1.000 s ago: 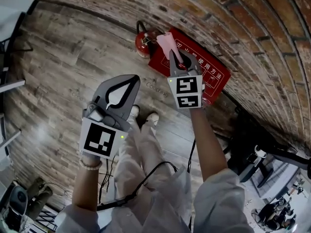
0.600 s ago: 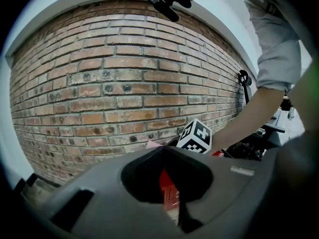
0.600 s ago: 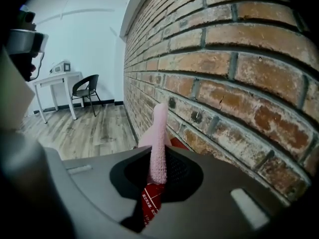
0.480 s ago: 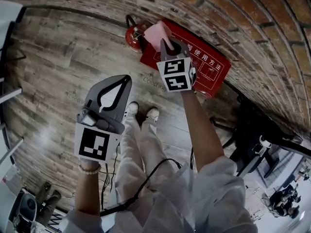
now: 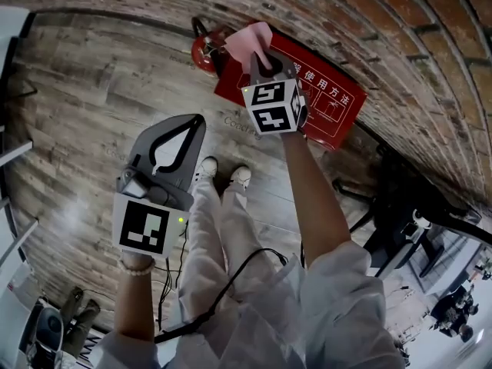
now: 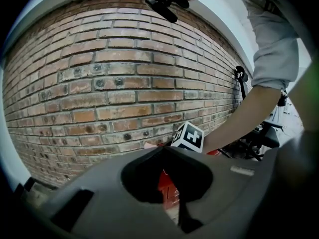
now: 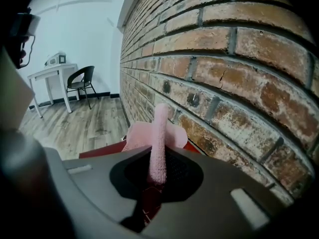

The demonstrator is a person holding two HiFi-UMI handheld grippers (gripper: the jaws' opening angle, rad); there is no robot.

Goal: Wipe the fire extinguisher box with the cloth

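Wooden floor bears red fire extinguisher box and extinguisher.

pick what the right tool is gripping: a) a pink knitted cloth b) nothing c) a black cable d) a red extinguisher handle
A: in the right gripper view the right tool is closed on a folded pink knitted cloth, which sticks up out of its jaws in front of the brick wall, over the red fire extinguisher box.

Soft, even indoor light; heavy fisheye bending.
The brick wall curves toward black-vignetted corners in both gripper views; the wooden floor carries a pale sheen.
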